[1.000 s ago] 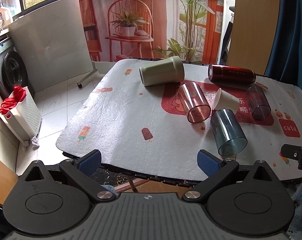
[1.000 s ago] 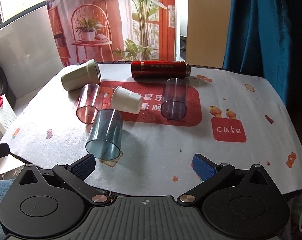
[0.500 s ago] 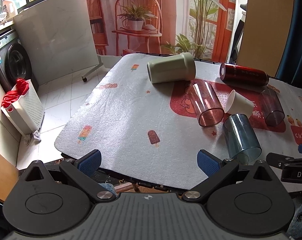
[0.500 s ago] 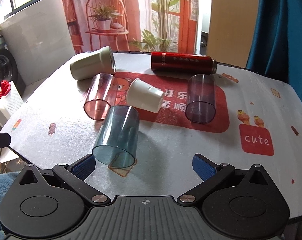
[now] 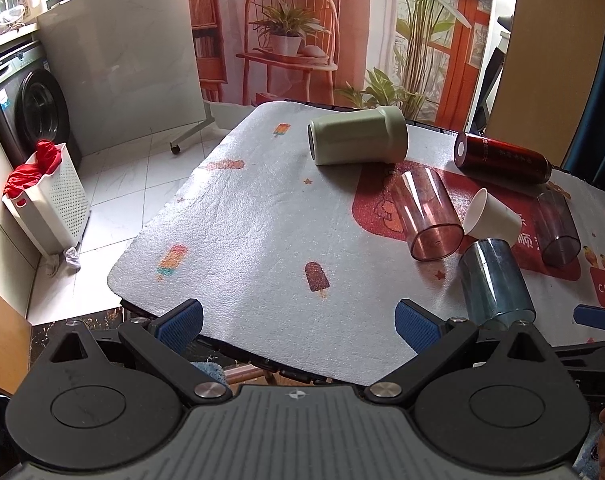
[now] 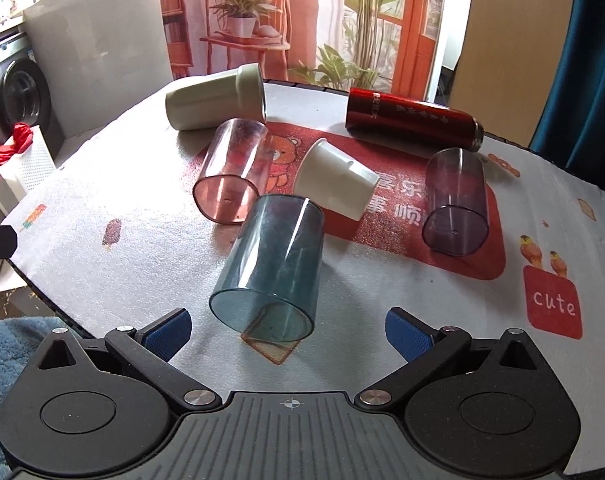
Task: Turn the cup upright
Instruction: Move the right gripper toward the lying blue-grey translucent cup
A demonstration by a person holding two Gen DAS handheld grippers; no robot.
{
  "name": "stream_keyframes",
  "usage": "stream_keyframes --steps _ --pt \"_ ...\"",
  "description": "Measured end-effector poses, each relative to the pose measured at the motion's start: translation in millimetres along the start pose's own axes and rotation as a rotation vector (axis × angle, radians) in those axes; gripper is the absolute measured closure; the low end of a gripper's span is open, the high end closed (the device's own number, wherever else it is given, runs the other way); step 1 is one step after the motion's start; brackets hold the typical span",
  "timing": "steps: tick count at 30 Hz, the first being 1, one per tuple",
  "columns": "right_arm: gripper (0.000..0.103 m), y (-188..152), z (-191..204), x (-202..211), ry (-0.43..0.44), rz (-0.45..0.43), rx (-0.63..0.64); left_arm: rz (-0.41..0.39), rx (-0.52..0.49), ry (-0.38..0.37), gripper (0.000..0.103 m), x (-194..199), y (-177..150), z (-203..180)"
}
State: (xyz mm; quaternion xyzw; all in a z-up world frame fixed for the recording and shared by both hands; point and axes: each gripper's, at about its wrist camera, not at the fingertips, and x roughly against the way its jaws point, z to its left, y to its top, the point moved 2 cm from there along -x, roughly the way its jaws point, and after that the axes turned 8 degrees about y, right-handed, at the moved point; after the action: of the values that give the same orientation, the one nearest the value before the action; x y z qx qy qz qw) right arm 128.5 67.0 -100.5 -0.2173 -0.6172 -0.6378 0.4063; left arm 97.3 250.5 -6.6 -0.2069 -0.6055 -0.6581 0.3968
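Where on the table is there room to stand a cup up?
Bare cloth lies left of the pink cup, around the brown popsicle print. Another patch sits near the cute label. Between the green cup and blue cup it is crowded.

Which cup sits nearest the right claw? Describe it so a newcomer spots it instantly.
Start at the big red bear patch on the table mat. Just off its near-left edge lies the blue cup, on its side in front of the open right claw. It alone is blue-tinted; its see-through neighbours are pink and purple.
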Motion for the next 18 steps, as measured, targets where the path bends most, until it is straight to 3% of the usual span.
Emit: stream_keyframes --steps 10,18 --pt "0.0 -10.8 -47.6 28.4 -0.103 -0.064 -0.138 0.006 -0.015 -0.074 0.001 -10.2 14.8 -38.1" --pt "0.0 -24.2 -76.4 35.6 -0.122 -0.084 -0.215 -0.008 -0.072 -0.112 0.002 -15.9 20.8 -89.1"
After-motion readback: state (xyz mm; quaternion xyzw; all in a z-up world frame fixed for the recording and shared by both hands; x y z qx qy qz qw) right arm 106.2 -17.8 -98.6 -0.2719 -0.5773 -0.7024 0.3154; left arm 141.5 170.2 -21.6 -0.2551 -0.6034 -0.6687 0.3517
